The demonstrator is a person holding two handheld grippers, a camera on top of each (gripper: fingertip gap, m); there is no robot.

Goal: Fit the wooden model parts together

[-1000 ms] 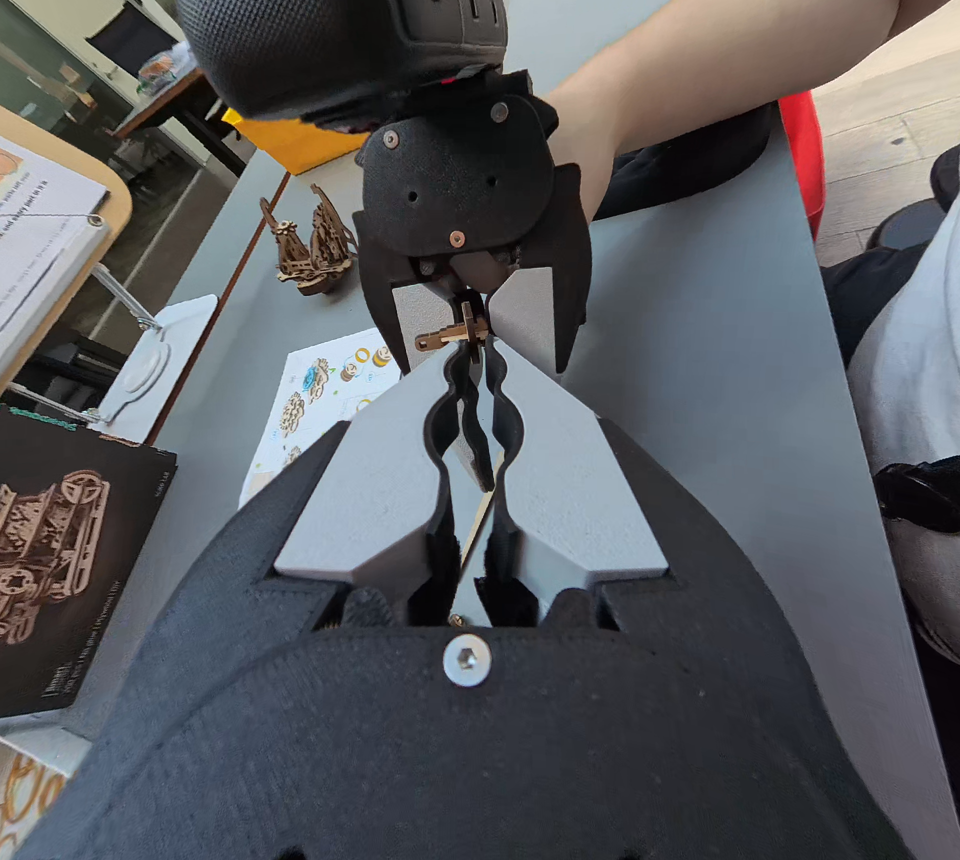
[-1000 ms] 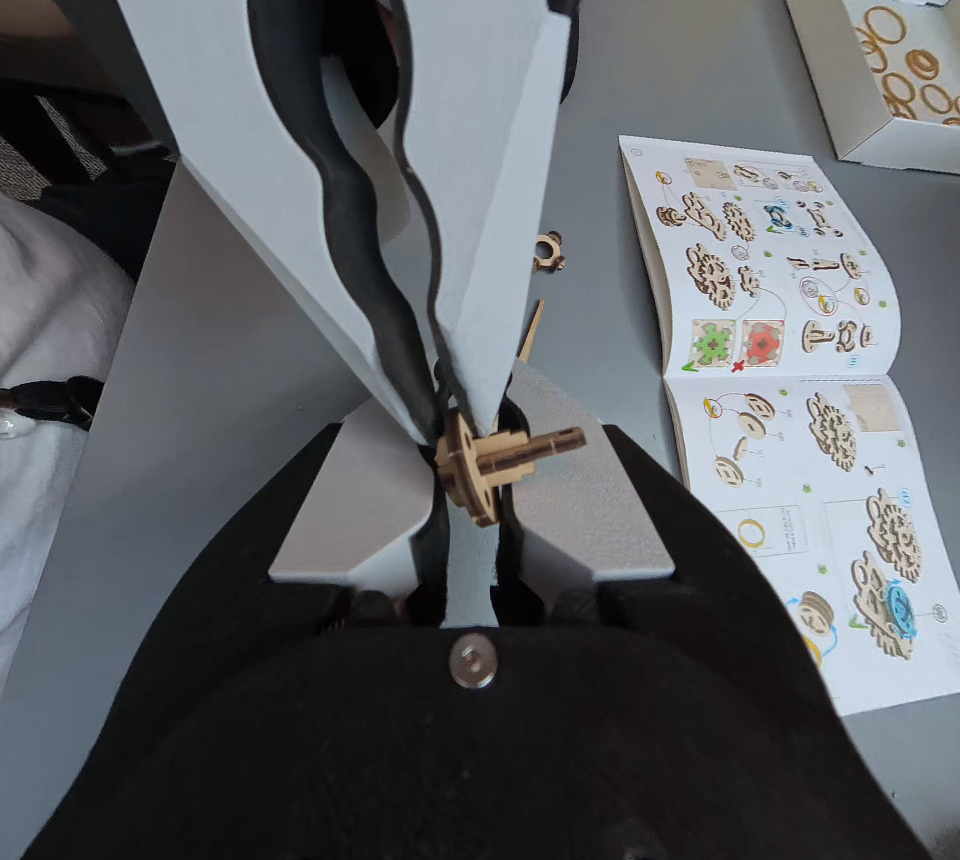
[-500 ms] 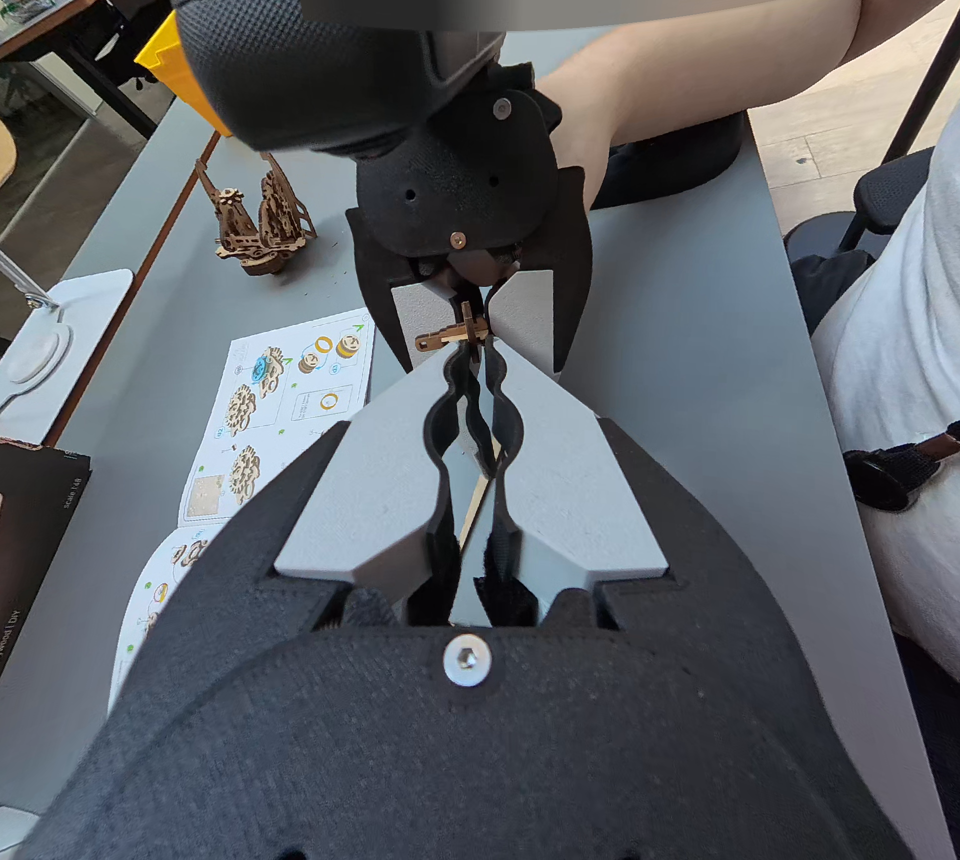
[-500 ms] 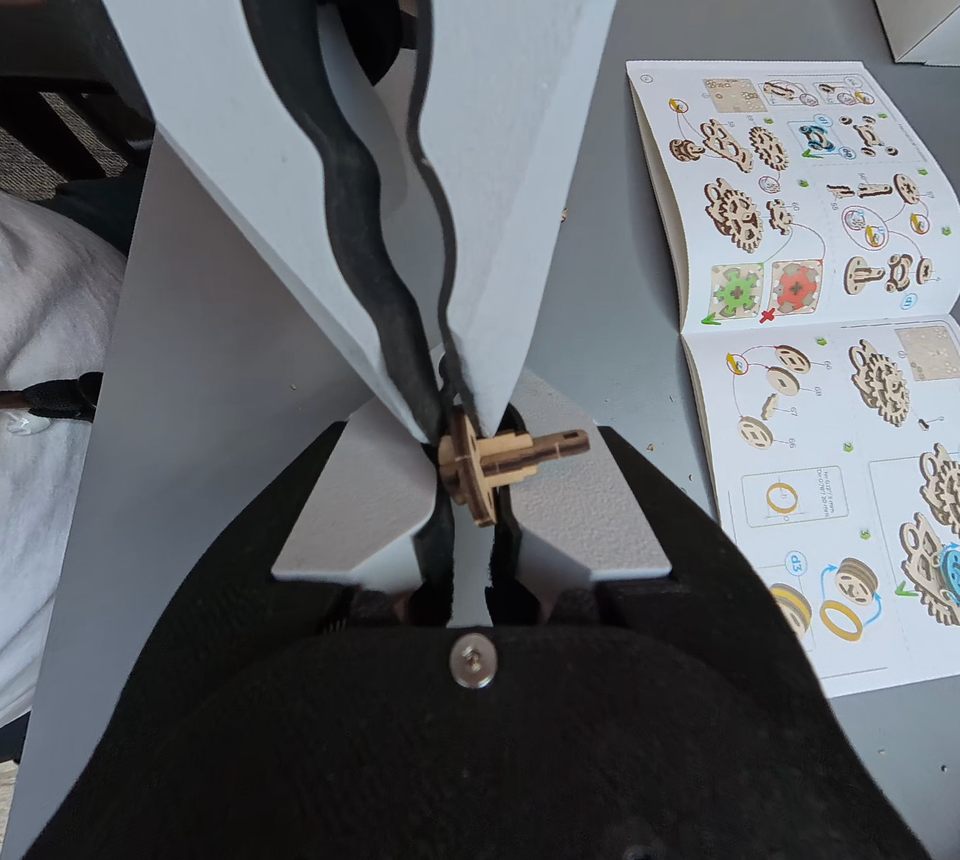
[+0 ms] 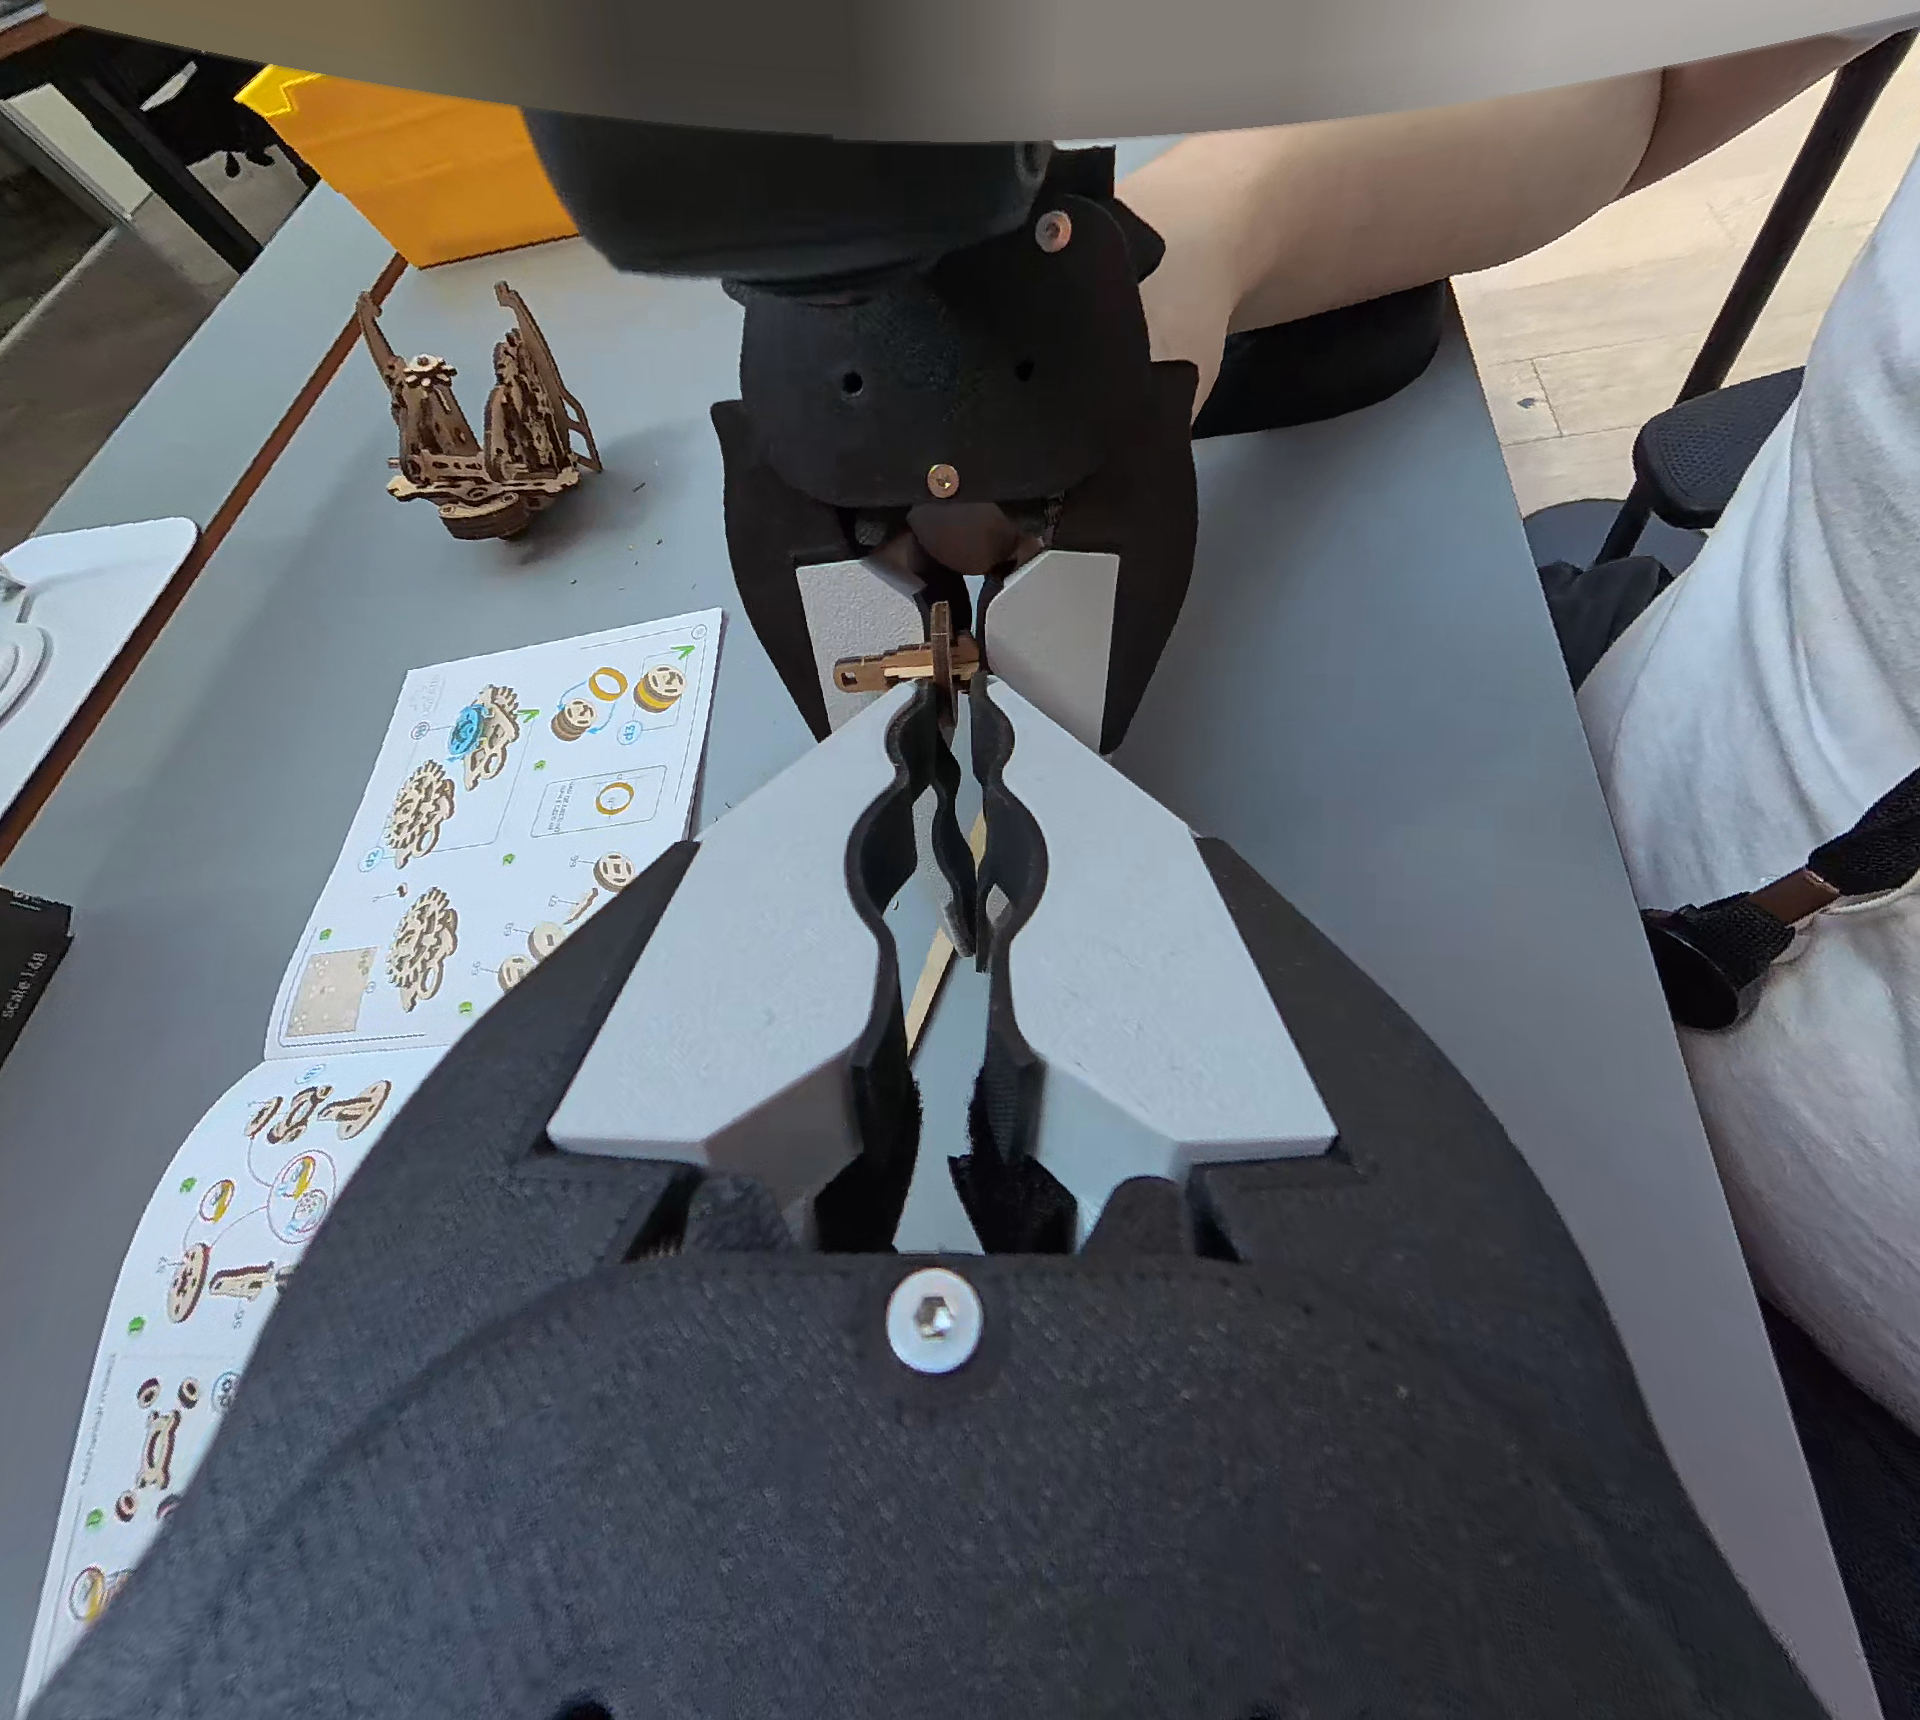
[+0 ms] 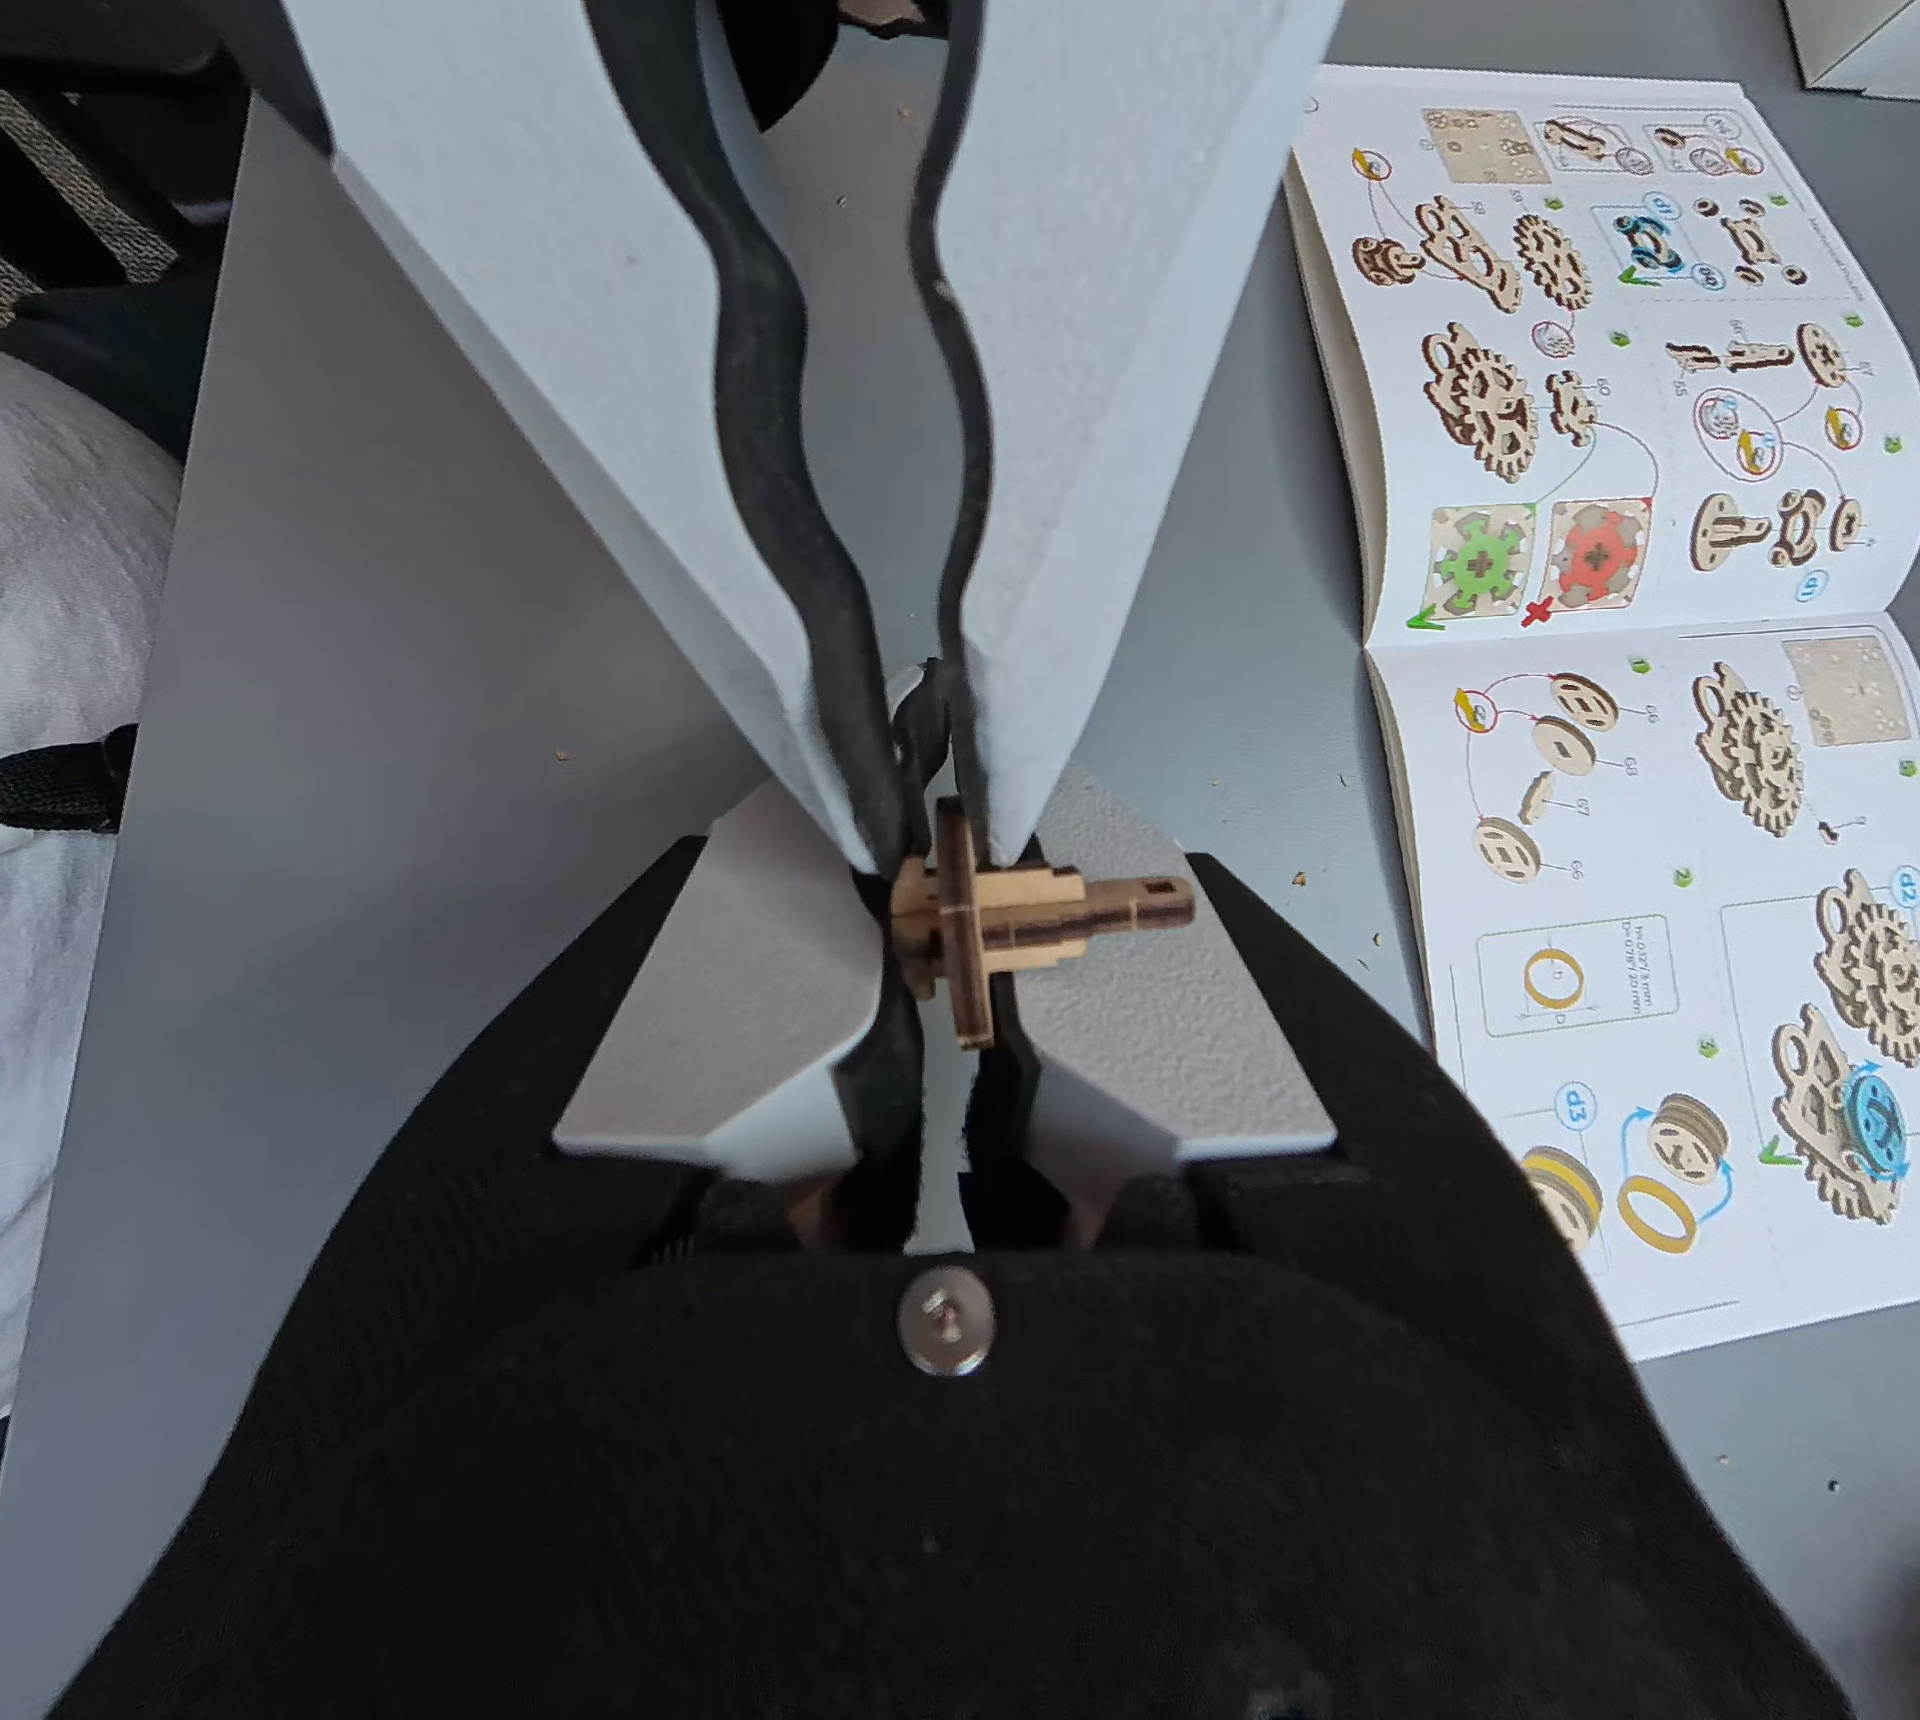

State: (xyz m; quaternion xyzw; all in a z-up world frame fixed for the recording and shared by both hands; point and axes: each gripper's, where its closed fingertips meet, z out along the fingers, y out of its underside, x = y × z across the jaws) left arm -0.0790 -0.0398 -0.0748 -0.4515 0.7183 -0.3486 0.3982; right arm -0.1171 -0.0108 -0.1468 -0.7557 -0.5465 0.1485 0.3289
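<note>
So the small pale wooden axle piece with a flat disc slotted across its stepped shaft (image 6: pixel 982 917) is right in the middle of everything, held up in the air above the grey tabletop (image 5: pixel 1351 839). In the right wrist view the left gripper (image 6: pixel 940 829) comes down from the top of the frame and its grey wedge-shaped fingers (image 6: pixel 1091 423) meet the top edge of the disc, pinching it between the black wavy pads. The right gripper (image 6: pixel 940 974) has its own fingertips clenched on the disc from below, so both are clamped on the same part, tip to tip. The shaft sticks out sideways to the right, clear of both sets of fingers, with a little hole near its end.

From the left wrist view it's the mirror: left gripper (image 5: pixel 948 702) reaching forward, right gripper (image 5: pixel 948 621) pointing back at it, shaft poking out to the left. A bare forearm (image 5: pixel 1403 195) runs in from the upper right behind the right gripper.

On the table: an open white instruction booklet with gear diagrams (image 5: pixel 520 839), a thin pale wooden stick (image 5: pixel 940 953) lying under the left fingers, a brown part-built wooden model (image 5: pixel 478 434) farther back, and a yellow bin (image 5: pixel 416 184) behind that.
</note>
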